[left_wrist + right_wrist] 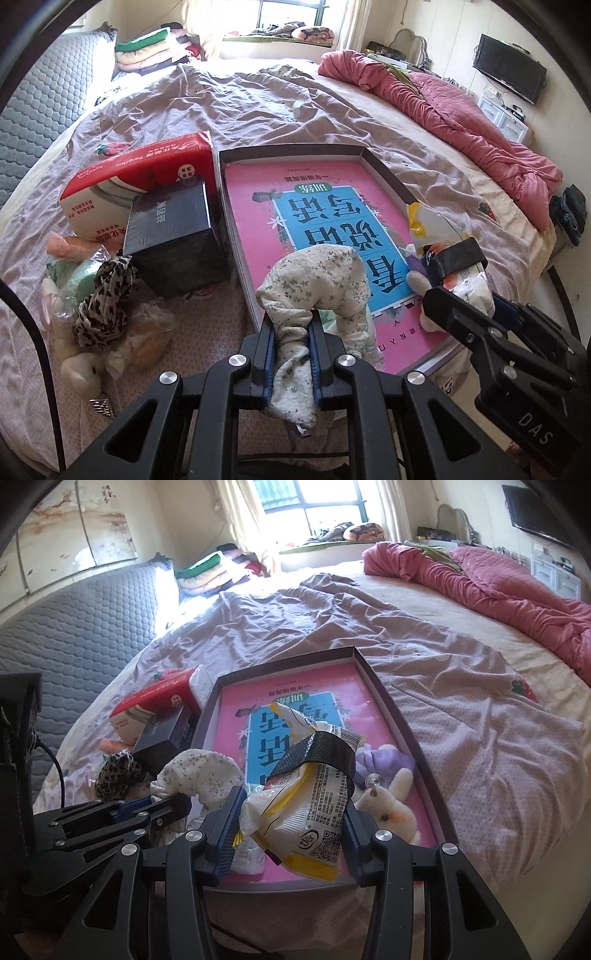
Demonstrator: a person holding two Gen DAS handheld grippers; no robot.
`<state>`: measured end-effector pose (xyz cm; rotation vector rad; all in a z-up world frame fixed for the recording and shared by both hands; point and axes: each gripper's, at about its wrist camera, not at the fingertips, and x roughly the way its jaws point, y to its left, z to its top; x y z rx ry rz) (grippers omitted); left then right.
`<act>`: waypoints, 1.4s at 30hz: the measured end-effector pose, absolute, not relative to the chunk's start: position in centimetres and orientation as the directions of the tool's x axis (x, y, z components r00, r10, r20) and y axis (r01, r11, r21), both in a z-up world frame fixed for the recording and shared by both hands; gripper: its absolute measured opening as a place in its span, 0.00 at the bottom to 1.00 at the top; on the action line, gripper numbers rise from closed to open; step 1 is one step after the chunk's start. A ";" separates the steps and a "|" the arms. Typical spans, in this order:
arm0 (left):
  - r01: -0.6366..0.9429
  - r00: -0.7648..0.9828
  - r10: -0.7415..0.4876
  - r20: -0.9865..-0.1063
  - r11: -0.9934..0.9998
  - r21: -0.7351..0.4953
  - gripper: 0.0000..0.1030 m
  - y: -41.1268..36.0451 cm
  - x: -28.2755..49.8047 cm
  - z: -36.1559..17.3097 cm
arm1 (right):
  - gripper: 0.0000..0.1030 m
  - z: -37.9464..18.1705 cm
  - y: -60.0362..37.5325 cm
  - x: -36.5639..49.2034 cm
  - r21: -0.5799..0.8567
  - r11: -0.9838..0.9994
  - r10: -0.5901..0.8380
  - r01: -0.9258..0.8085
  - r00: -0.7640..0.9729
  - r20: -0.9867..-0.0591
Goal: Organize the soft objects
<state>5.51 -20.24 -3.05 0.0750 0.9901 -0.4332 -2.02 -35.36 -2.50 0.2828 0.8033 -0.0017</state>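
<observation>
- The left tool (291, 347) is clamped on a floral cloth (317, 280); the bundle hangs over the near-left edge of the shallow tray (295, 151), which lies on the bed (258, 99) with a pink book cover (258, 195) as its floor.
- The right tool (291, 834) is clamped on a white-and-yellow snack packet (295, 805), held above the tray's near end, at about 5 o'clock from the tray's centre in the left wrist view.
- A plush rabbit (391, 805) already lies in the tray's near-right corner, just beside the packet.
- My judgement: the step is setting both items down inside the tray. Lower the cloth past the rim before letting go, since its loose tail could drape over the wall.
- Place the packet toward 12 o'clock of the rabbit, where the book cover shows bare, so it does not land on the toy.
- The two tools are near each other; release one at a time to avoid a knock.
- At 9 o'clock of the tray stand a dark box (173, 236) and a red tissue pack (140, 173), touching its left wall, so withdraw the left tool toward 6 o'clock, not sideways.
- Beyond the far rim, the bed is open.
</observation>
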 end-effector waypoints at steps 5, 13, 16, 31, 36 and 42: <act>0.382 0.450 -0.323 -0.833 0.912 -0.147 0.15 -20.1 5.6 -3.8 | 0.48 -3.3 -34.8 -1.6 0.250 0.965 0.127 0.083 0.685 -0.717; 0.405 0.443 -0.331 -0.833 0.903 -0.143 0.16 -20.8 5.5 -4.0 | 0.48 -4.7 -35.2 -1.1 0.271 0.958 0.138 0.100 0.667 -0.733; 0.411 0.440 -0.332 -0.834 0.900 -0.141 0.16 -21.0 5.4 -4.1 | 0.48 -5.0 -35.6 -1.0 0.274 0.956 0.135 0.109 0.663 -0.737; 0.412 0.426 -0.332 -0.842 0.899 -0.146 0.16 -21.4 5.6 -4.7 | 0.48 -5.8 -36.2 -0.4 0.206 0.970 0.073 0.130 0.650 -0.756; 0.413 0.414 -0.338 -0.845 0.897 -0.157 0.16 -21.5 5.8 -4.9 | 0.50 -5.9 -36.1 -0.4 0.210 0.970 0.084 0.119 0.651 -0.754; 0.411 0.407 -0.343 -0.847 0.896 -0.165 0.16 -21.8 6.1 -5.1 | 0.50 -5.5 -36.2 -0.6 0.234 0.965 0.098 0.119 0.664 -0.741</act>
